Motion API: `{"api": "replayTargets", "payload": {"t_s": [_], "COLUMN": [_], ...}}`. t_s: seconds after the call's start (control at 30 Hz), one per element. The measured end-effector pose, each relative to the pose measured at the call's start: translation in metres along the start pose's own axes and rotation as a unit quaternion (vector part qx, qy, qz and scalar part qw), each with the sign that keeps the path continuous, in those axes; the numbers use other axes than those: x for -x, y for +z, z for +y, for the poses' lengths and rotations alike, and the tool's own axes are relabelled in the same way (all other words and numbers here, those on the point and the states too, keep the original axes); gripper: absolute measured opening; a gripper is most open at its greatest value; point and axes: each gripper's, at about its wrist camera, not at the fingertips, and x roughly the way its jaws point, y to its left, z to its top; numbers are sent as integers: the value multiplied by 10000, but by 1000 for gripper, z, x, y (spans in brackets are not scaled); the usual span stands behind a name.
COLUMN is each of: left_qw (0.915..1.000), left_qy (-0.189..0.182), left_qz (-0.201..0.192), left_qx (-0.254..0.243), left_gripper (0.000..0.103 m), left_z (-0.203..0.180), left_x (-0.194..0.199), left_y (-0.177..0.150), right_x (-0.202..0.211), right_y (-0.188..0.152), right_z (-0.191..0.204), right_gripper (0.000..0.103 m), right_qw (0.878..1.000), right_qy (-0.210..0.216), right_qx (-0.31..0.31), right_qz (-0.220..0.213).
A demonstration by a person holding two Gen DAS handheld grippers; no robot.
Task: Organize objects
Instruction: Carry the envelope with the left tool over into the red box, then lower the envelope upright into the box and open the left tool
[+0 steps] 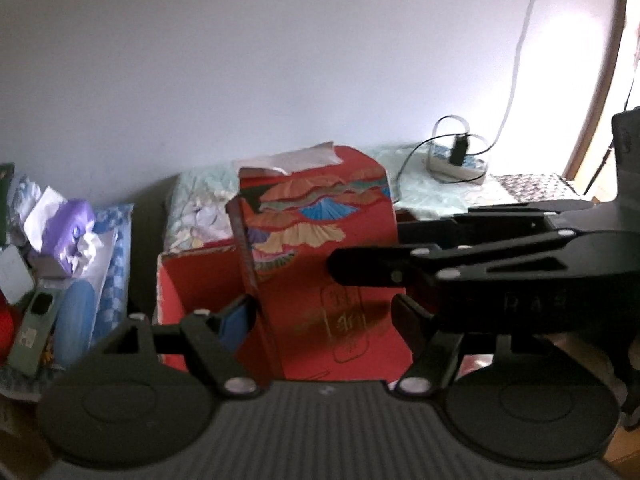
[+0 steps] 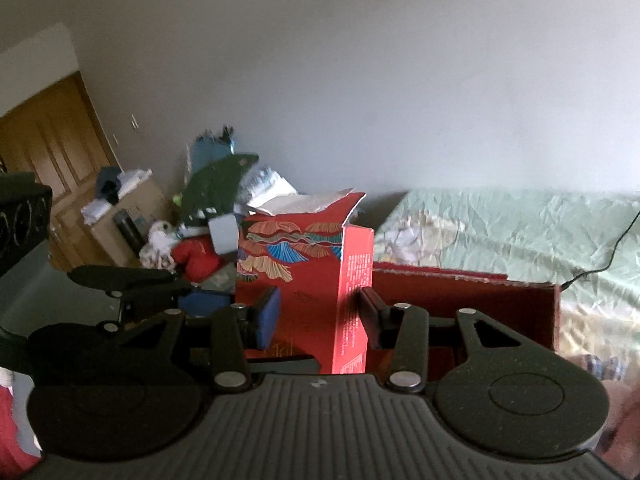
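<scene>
Red carton [image 1: 320, 264] stands gripped between both the left gripper [image 1: 326, 316] and, seemingly, the right gripper [image 2: 320, 316].

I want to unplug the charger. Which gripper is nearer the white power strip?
Right. The right gripper reaches in on the power strip's side; the left gripper straddles the red box, farther off.

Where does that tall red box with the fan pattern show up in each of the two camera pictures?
Left wrist view: the red box stands at the centre, between the left tongs' pads, torn top open.
Right wrist view: the box is centre-left, between the right tongs' pads, its narrow printed side facing right.
Shared landmark: the pale green bedspread behind the box, against the wall.
</scene>
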Motion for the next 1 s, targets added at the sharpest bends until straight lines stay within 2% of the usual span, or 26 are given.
{"api": "replayTargets", "payload": {"t_s": [0.23, 0.43, 0.5, 0.6, 0.63, 0.7, 0.77, 0.83, 0.87, 0.9, 1.0], "left_qw": [9973, 9903, 9877, 9851, 9839, 9824, 9827, 9829, 9816, 9804, 9791], "left_qy": [5, 40, 168, 525, 611, 755, 684, 554, 462, 390, 383], "left_qz": [640, 1245, 1439, 1620, 1673, 1710, 1722, 1753, 1845, 1914, 1963], "left_qx": [357, 621, 595, 248, 154, 43, 59, 108, 182, 245, 376], "left_gripper": [74, 74, 74, 74, 74, 74, 76, 72, 66, 62, 61], "left_z": [35, 50, 50, 39, 37, 35, 36, 36, 38, 40, 45], "left_x": [-47, -79, -89, -100, -104, -110, -111, -113, -116, -120, -123], "left_y": [-12, -21, -21, -18, -17, -15, -13, -12, -11, -12, -13], "right_x": [-47, -82, -95, -107, -110, -116, -117, -116, -113, -109, -100], "right_y": [-10, -15, -17, -19, -20, -24, -26, -26, -27, -28, -27], "right_z": [-16, -31, -36, -42, -44, -47, -54, -59, -61, -63, -67], "right_gripper": [46, 46, 46, 46, 44, 30, 30, 30, 30, 30, 30], "right_qw": [9968, 9837, 9763, 9677, 9655, 9606, 9550, 9534, 9532, 9538, 9594], "right_qy": [33, 87, 98, 79, 27, -140, -86, -75, -71, -79, -103], "right_qx": [-301, -813, -1004, -1241, -1275, -1296, -1544, -1666, -1733, -1792, -1789], "right_qz": [741, 1599, 1913, 2194, 2272, 2456, 2529, 2513, 2478, 2412, 2177]}}
